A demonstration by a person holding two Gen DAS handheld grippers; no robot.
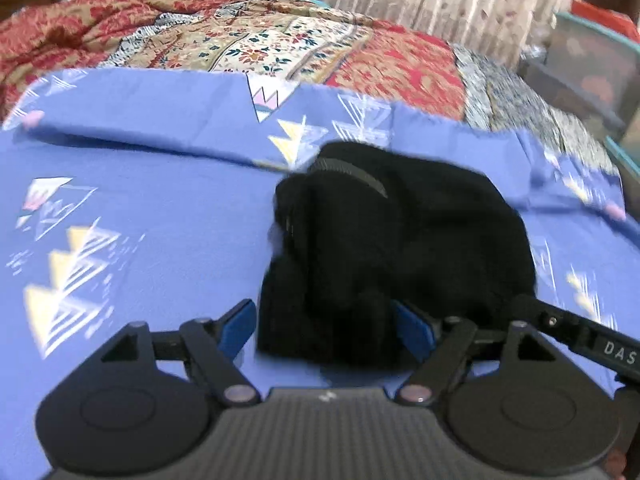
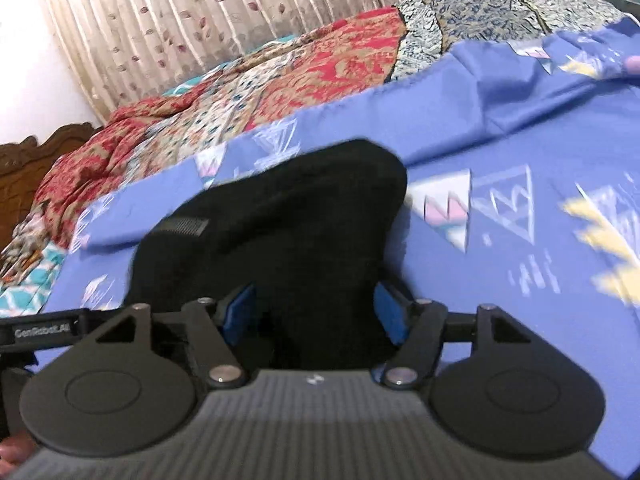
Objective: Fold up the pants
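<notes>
Blue triangle-print bedsheet point(image 1: 152, 200) carries the bunched black fabric pants point(image 1: 392, 248) (long axis unclear), waistband pointing away; left gripper point(image 1: 324, 326) and right gripper point(image 2: 316, 310) both spread, straddling its near edge.

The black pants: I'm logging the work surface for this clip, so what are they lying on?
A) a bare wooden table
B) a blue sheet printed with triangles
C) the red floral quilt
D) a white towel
B: the black pants lie bunched on the blue sheet with its triangle prints, while the red floral quilt lies farther back, beyond the sheet's edge.
</notes>
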